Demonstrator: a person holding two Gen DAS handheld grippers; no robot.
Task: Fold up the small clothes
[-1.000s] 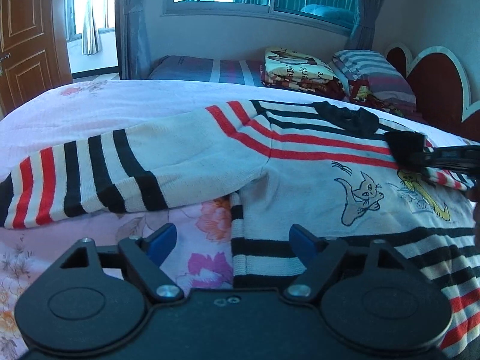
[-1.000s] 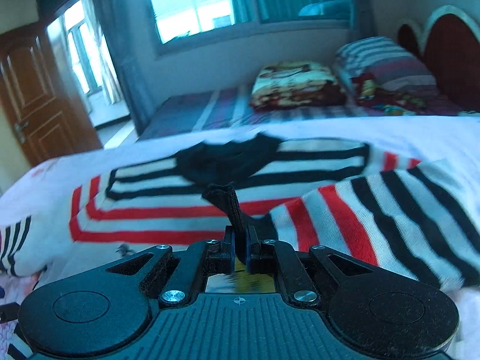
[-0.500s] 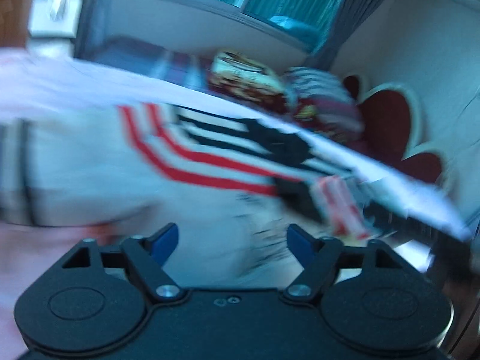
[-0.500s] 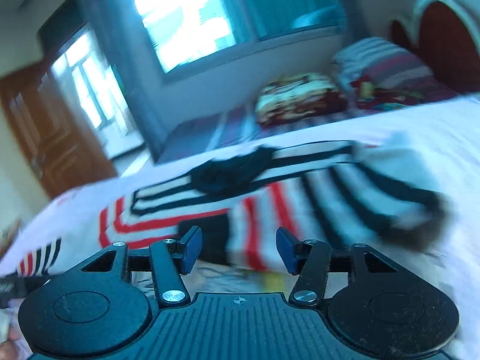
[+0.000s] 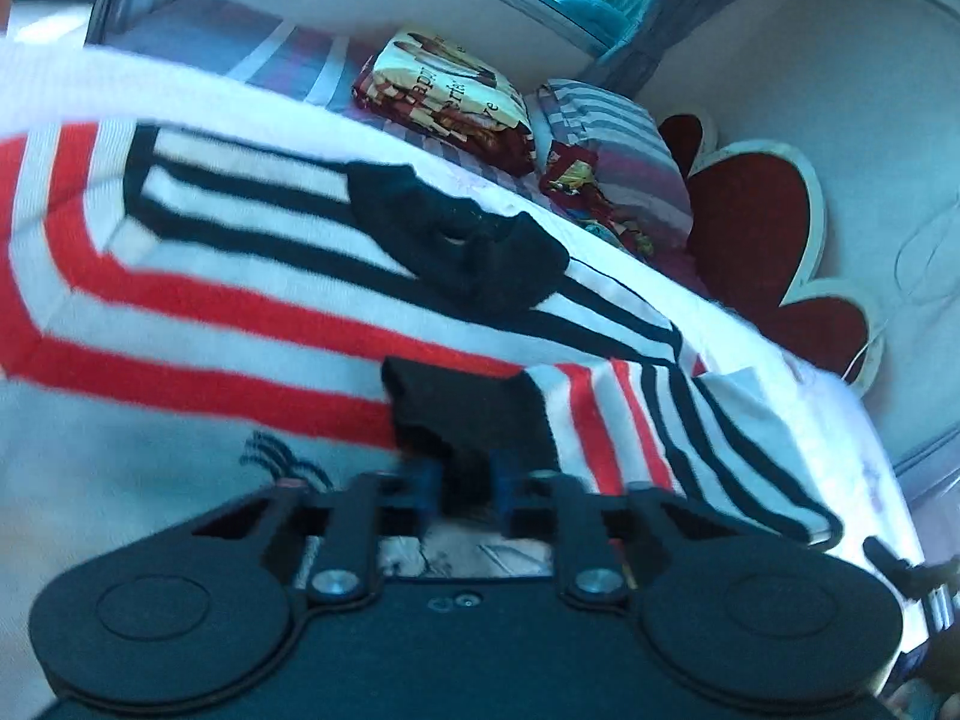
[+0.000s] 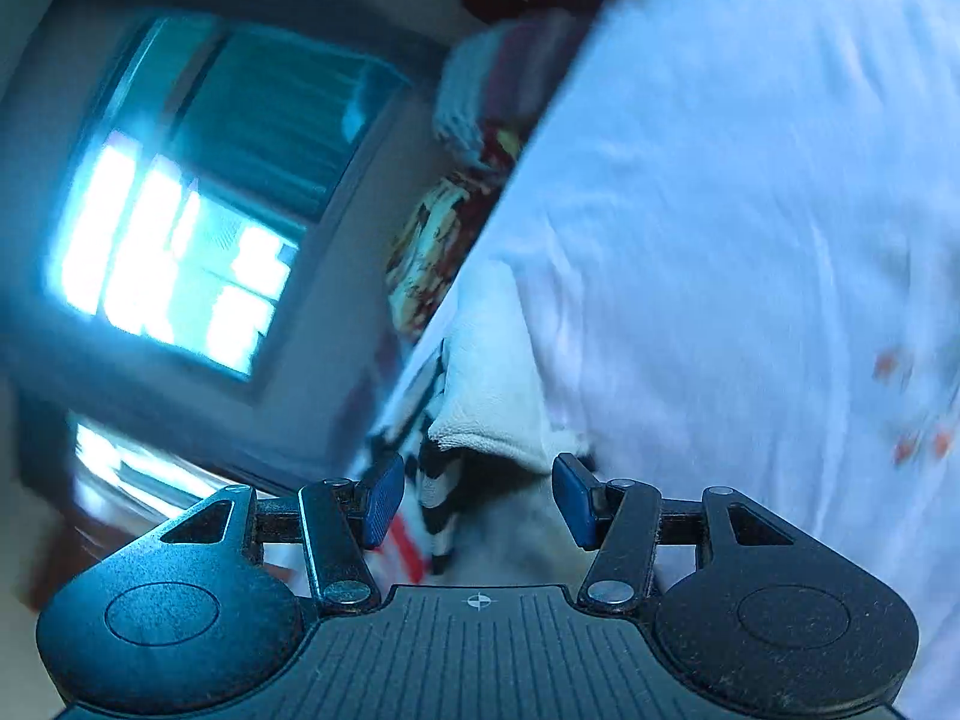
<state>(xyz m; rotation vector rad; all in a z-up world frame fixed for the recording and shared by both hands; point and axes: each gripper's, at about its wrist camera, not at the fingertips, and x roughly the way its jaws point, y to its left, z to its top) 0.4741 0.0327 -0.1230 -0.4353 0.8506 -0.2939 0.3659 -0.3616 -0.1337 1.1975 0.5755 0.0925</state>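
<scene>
A small white sweater (image 5: 198, 324) with red and black stripes and a black collar (image 5: 462, 252) lies spread on the bed. Its striped sleeve (image 5: 648, 420) is folded in across the chest. My left gripper (image 5: 465, 483) is shut on that sleeve's black cuff (image 5: 468, 408), low over the sweater's front. In the rolled right wrist view, my right gripper (image 6: 478, 501) stands open. A cream fold of the sweater's edge (image 6: 486, 396) lies between and just beyond the blue pads (image 6: 384, 498), which do not press on it.
A folded patterned blanket (image 5: 444, 96) and striped pillows (image 5: 606, 138) lie at the head of the bed, by a red scalloped headboard (image 5: 762, 240). White bedsheet (image 6: 750, 240) fills the right wrist view's right side. A bright window (image 6: 180, 240) is beyond.
My left gripper swept right across the sweater and shut on the black cuff. My right gripper let that cuff go, opened, rolled and swung away to the sweater's edge.
</scene>
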